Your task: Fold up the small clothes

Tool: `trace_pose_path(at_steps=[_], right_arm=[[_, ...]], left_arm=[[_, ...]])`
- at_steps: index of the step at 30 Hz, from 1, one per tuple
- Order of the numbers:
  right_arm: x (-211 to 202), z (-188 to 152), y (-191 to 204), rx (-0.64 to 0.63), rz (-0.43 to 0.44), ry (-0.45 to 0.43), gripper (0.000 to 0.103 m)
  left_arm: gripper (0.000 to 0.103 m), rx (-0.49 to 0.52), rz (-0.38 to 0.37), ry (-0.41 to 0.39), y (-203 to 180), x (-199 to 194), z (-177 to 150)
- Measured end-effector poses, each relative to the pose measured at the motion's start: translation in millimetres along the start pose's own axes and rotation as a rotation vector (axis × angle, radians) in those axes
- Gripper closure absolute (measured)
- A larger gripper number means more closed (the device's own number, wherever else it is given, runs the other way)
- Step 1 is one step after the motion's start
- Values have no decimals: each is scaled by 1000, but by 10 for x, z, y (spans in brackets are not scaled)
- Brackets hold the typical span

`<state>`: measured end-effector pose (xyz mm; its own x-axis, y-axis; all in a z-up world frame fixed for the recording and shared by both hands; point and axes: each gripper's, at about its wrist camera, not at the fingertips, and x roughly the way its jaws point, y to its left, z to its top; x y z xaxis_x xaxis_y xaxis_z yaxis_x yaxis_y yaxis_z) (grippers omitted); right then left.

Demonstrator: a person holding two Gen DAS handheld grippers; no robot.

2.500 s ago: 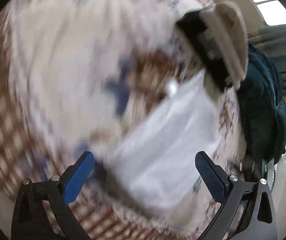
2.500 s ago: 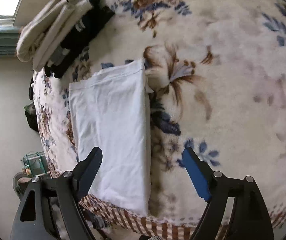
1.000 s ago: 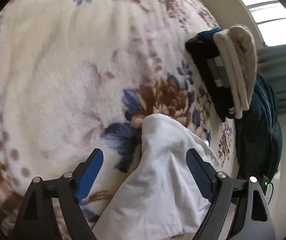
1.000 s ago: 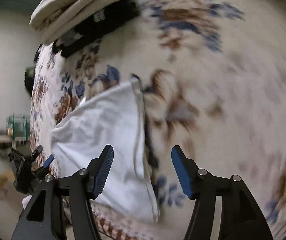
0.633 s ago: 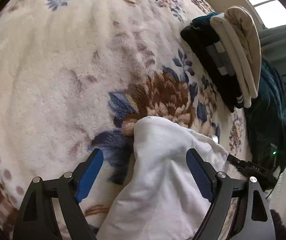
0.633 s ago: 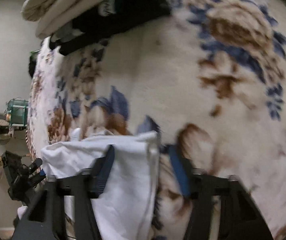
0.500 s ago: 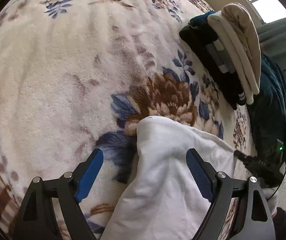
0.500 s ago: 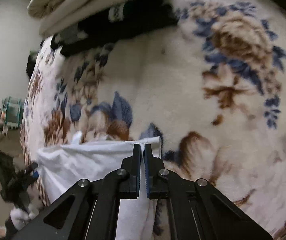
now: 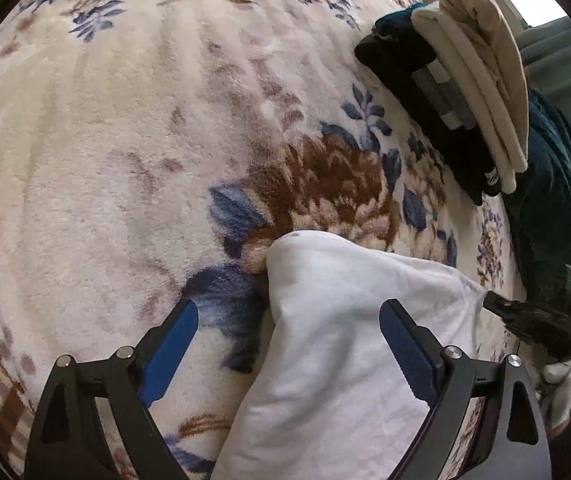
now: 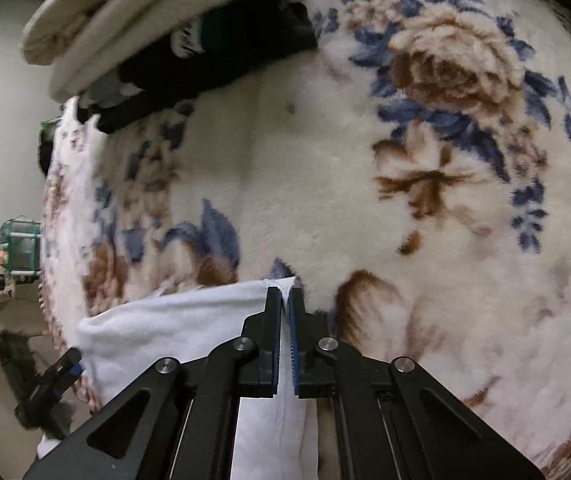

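The white garment [image 9: 337, 344] lies folded on the floral blanket [image 9: 125, 128], near its edge, with one corner lifted into a soft peak. Your right gripper [image 10: 285, 300] pinches the far corner of that cloth: its blue pads stand almost together with a thin hem of white fabric between them, and the jaws are easing apart slightly at this moment while the cloth sits in the narrow gap. Your left gripper [image 9: 287, 318] is released, its jaws spread wide and opening; the raised fold of the garment sits between them, but neither blue pad presses on it. In the left wrist view the right gripper shows as a dark shape at the garment's right edge. Farther off on the blanket, well apart from the white piece, rests a stack of folded clothes [image 9: 461, 92], dark items below and cream ones on top. Beside that stack lies a dark teal blanket [image 9: 553, 200].
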<state>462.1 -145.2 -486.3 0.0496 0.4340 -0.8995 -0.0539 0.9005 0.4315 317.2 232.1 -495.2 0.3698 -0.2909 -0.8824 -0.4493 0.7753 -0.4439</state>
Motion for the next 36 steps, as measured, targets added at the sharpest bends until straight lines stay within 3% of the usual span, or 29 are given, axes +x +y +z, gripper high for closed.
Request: trace_pose_path(at_steps=[2,5,7,8,9,13,18,26,27,28,30,33,36], right_arm=[[-141,-61,115,-45,-2,2,75],[-168,-88,599,-207,25,56,75],[-84,-88,1114,-363,16,111,75],[10,-85,1449,-455,11,142,75],[74,-81,1639,-494,24,159,75],[549,-83,2449,-643,56,274,75],[1177,-143,3036,-723,23,425,75],[1840,-457,3316,-768,-20,645,75],[1861,-472,3310,-767,-28,637,78],[1877,-480,3312,-766,-34,623,94],[1887,-439,3298,-739,-71,564,102],[1840,-258,3235,-645,-68,503,102],[1704,-166,3174,-589,0,539,100]], left_arm=[[10,9,7,7,-13,27,-8],[11,21,-10,-37,-17,20,-68],[34,15,-29,-93,3,7,-139],[70,7,-34,-96,18,24,-182],[78,-6,-45,-90,34,49,-229],[78,-69,-66,-98,134,109,-414],[76,-122,-109,-97,216,159,-425],[76,-111,-146,-65,276,114,-370],[76,-113,-151,-59,295,97,-366],[76,-119,-161,-52,305,91,-354],[73,-142,-183,-41,365,46,-331],[61,-163,-192,-34,422,-18,-309],[48,-186,-201,-33,474,-90,-308]])
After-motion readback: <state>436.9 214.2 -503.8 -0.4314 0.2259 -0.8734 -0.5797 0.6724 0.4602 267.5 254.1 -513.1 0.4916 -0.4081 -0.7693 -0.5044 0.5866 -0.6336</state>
